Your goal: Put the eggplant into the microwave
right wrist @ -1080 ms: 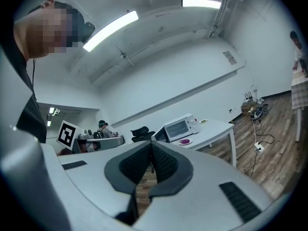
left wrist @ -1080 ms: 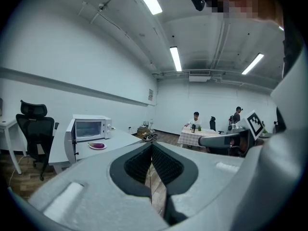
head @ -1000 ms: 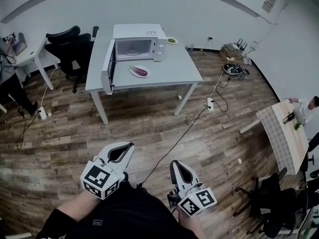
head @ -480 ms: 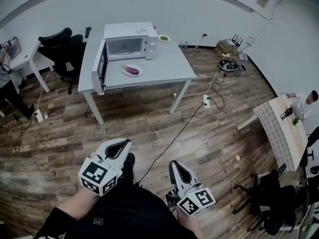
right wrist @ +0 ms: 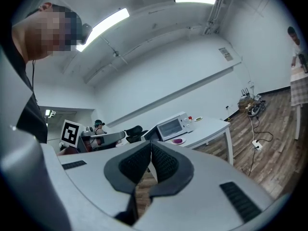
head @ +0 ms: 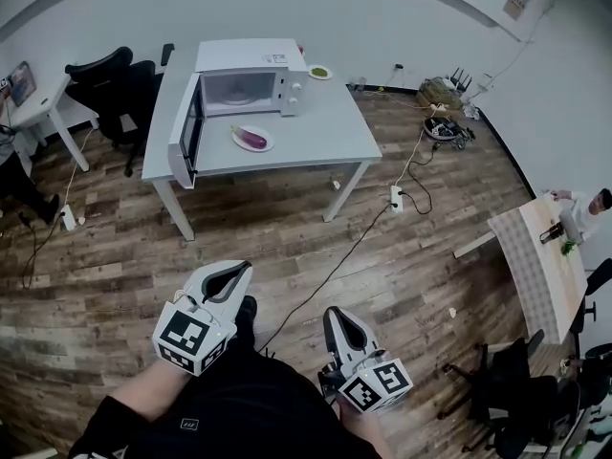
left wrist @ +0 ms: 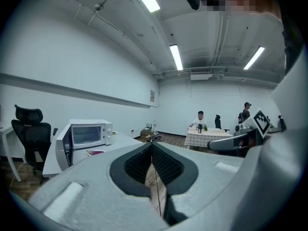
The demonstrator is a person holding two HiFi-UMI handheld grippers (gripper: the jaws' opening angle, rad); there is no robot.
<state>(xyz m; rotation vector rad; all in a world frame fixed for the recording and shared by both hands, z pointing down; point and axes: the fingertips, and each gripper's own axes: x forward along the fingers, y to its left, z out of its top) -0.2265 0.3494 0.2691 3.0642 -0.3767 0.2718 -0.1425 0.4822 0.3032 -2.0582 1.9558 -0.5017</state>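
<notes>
A purple eggplant [head: 251,139] lies on a white plate on the grey table [head: 316,137], just in front of the white microwave [head: 251,86]. The microwave's door [head: 185,130] stands swung open to the left. Both grippers are held low and close to my body, far from the table, over the wood floor. My left gripper [head: 235,270] is shut with nothing in it, and so is my right gripper [head: 336,315]. In the left gripper view the microwave [left wrist: 86,134] and eggplant [left wrist: 96,152] are small at the left. The right gripper view has the microwave [right wrist: 171,126] and eggplant [right wrist: 178,140] beyond its tips.
A small dish with something green [head: 319,72] sits at the table's back right corner. Black office chairs [head: 113,76] stand left of the table. Cables and a power strip [head: 396,199] lie on the floor to the right. A checked table [head: 537,261] with a seated person is at far right.
The grey table and microwave have shifted slightly in the head view as I move. Both grippers stay shut and in much the same place near my body.
</notes>
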